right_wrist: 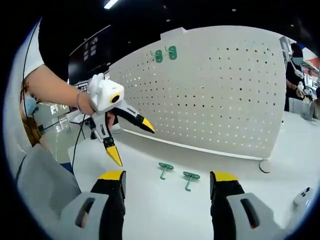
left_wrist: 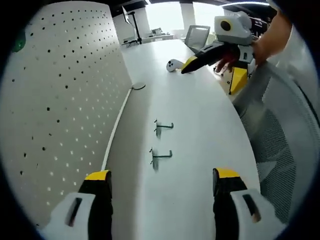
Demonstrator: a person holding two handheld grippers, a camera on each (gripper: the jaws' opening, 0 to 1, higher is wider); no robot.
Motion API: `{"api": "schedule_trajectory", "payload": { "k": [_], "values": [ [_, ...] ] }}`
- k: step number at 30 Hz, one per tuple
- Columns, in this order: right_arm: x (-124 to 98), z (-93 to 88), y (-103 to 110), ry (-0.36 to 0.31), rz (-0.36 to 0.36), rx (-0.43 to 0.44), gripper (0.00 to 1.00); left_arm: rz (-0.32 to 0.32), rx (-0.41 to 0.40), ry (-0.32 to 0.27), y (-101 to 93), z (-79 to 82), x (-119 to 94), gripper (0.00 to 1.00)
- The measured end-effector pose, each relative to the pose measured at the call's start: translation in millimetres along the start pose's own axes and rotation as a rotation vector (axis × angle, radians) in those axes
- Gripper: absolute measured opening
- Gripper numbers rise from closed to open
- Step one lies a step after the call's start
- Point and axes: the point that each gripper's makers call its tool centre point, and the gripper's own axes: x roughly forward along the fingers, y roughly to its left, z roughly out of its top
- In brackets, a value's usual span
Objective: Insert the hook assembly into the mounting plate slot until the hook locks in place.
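On the white worktop (left_wrist: 200,130) in front of you lie two small green hooks, one nearer (left_wrist: 160,156) and one farther (left_wrist: 163,126), each a thin bent wire with a short crossbar, side by side and apart. Beside them stands the white perforated mounting plate (left_wrist: 65,115), upright along the worktop's edge. Your left hand-held gripper (left_wrist: 162,182) has its jaws spread wide and holds nothing; your right hand-held gripper (right_wrist: 167,182) is likewise spread and empty. The hooks' locking ends are too small to make out
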Motion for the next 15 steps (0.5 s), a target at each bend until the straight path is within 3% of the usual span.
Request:
{"api": "schedule_trajectory", "payload": {
  "k": [15],
  "values": [
    [-1, -1.6, 0, 0.01, 0.001, 0.006, 0.65, -0.083, 0.062, 0.076, -5.3, -1.1, 27, 0.84]
  ]
}}
